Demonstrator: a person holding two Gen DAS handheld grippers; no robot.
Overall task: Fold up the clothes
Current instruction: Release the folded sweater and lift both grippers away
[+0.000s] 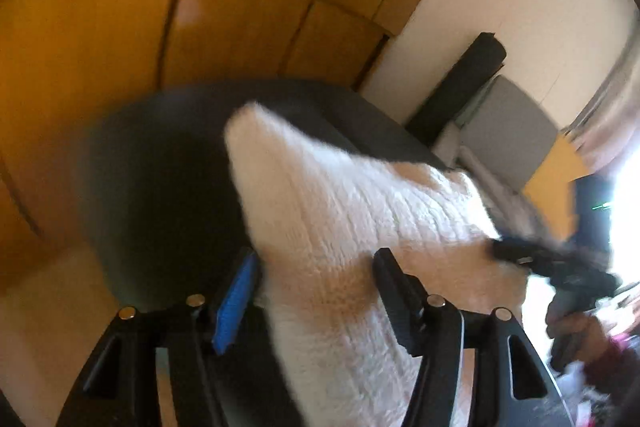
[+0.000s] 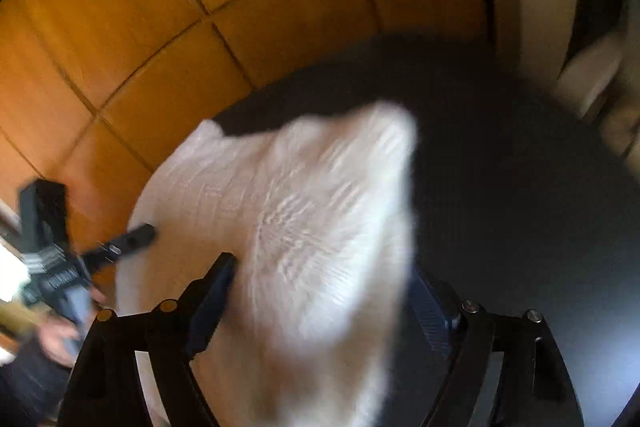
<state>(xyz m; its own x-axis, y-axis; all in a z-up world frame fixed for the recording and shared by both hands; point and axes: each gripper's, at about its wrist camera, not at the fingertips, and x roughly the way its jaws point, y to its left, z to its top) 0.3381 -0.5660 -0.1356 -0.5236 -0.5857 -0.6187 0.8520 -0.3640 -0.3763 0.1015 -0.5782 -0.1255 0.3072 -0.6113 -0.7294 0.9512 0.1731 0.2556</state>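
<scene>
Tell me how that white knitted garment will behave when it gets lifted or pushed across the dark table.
The white knitted garment is probably floppy: it drapes in soft folds between the left gripper's fingers. Its thick, fuzzy knit suggests it will likely drag rather than slide on the dark table. It should bunch up if pushed.

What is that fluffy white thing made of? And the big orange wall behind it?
The white garment looks like thick knitted yarn, maybe wool or acrylic: you can see ribbed stitches and a fuzzy edge. The orange wall looks like glossy varnished wood or laminate panels, since light glints off it and dark seams divide it. Blur leaves both uncertain.
</scene>
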